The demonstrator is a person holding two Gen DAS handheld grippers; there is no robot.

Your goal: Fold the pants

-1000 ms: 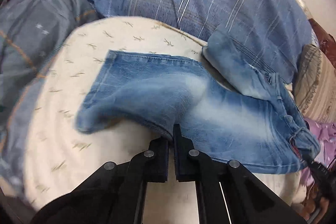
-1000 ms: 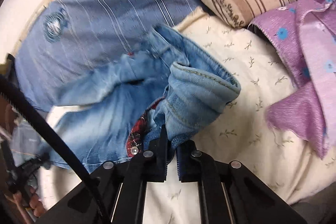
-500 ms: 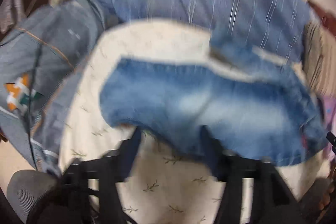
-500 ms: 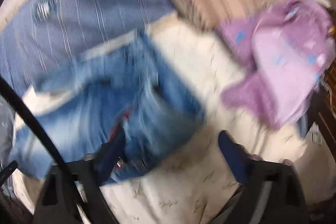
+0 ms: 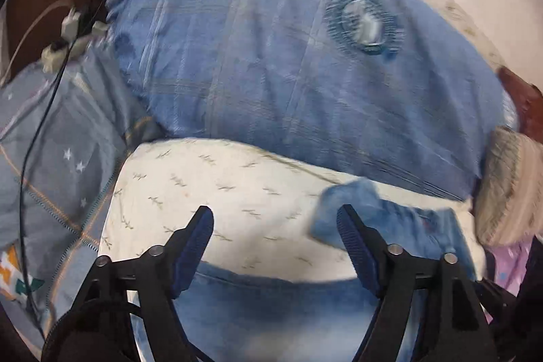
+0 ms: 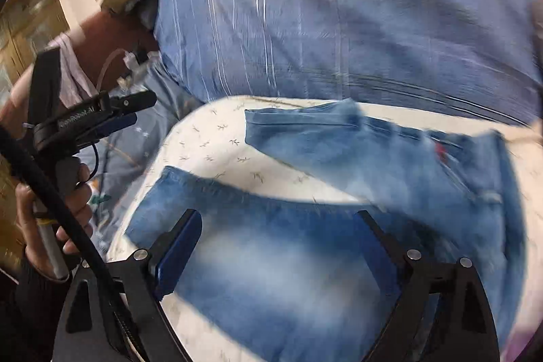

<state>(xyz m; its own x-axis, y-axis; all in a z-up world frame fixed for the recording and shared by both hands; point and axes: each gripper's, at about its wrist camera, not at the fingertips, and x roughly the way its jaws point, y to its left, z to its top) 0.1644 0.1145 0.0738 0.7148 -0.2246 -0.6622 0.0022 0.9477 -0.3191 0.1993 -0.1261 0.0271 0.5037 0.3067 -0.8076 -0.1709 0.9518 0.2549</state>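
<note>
Left gripper: fingers spread wide, denim let go since a second ago. Jeans dropped flat on the bed, legs splayed apart. Right gripper: fingers likewise wide, waistband released. Probably regrasping next to begin the fold.

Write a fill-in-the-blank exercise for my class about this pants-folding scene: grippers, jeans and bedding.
1. The jaws of the left gripper and the right gripper both stand ____.
2. The jeans lie with their two legs spread ____ on the cream sheet.
3. Behind the sheet lies a large ____ pillow with a round emblem.
4. In the right wrist view, the person's left hand holds the left gripper to the ____ of the jeans.

Missing words: open; apart; blue; left
</note>
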